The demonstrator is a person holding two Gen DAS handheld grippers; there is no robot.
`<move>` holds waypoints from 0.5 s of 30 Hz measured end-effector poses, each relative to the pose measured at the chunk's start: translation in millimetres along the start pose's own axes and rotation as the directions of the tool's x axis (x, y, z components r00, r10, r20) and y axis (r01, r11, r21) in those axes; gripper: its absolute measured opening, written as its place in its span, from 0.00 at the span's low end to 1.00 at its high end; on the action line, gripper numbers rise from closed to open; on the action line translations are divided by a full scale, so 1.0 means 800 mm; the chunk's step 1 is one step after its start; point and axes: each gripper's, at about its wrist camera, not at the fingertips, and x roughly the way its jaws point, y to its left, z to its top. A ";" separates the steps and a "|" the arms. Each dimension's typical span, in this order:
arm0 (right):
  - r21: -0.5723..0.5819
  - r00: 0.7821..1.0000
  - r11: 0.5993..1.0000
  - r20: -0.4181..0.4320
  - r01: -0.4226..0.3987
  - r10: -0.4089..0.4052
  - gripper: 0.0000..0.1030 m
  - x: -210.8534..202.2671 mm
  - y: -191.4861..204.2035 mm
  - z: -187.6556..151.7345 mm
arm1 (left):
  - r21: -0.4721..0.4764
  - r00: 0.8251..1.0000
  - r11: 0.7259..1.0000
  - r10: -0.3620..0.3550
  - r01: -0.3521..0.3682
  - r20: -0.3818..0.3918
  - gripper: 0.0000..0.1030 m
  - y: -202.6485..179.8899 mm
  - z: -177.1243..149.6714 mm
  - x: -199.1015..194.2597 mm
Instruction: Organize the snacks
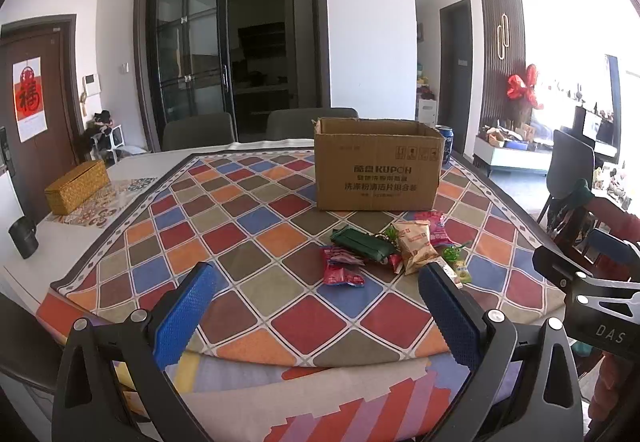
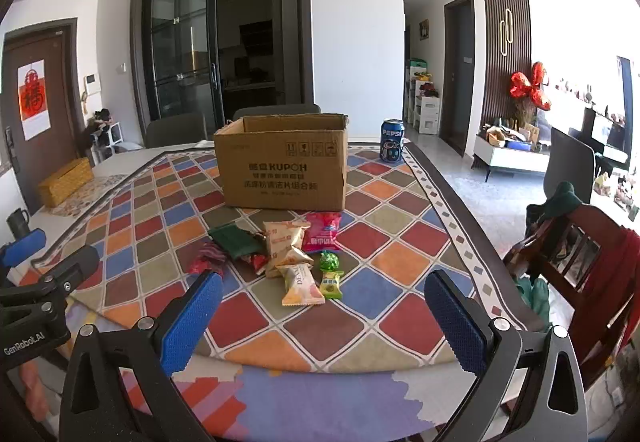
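Observation:
A pile of small snack packets [image 1: 394, 252] lies on the chequered tablecloth in front of an open cardboard box [image 1: 378, 164]. In the right wrist view the pile [image 2: 288, 254] holds a dark green pouch [image 2: 234, 240], a beige packet [image 2: 286, 242], a pink packet [image 2: 322, 230], a peach packet [image 2: 300, 286] and green sweets [image 2: 330, 262]; the box [image 2: 282, 162] stands behind. My left gripper [image 1: 316, 316] is open and empty, short of the pile. My right gripper [image 2: 322, 322] is open and empty, just before the peach packet.
A Pepsi can [image 2: 392, 140] stands right of the box. A woven yellow box [image 1: 76, 186] and a dark cup [image 1: 23, 236] sit at the table's left. A wooden chair [image 2: 576, 266] with red cloth stands at the right edge. Grey chairs stand behind the table.

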 end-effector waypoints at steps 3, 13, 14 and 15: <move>-0.003 1.000 1.000 0.005 -0.004 0.004 0.99 -0.009 0.001 -0.001 | -0.001 1.000 1.000 0.001 -0.001 0.000 1.00 0.000 0.000 0.001; -0.003 1.000 1.000 0.014 -0.005 0.005 0.99 -0.013 0.003 -0.002 | 0.003 1.000 1.000 0.002 -0.002 0.012 1.00 -0.003 0.004 -0.002; -0.003 1.000 1.000 0.013 -0.005 0.005 0.99 -0.013 0.003 -0.001 | 0.003 1.000 1.000 0.002 -0.002 0.013 1.00 -0.004 0.005 -0.002; -0.003 1.000 1.000 0.013 -0.005 0.005 0.99 -0.013 0.003 -0.001 | 0.003 1.000 1.000 0.003 -0.003 0.012 1.00 -0.003 0.004 -0.003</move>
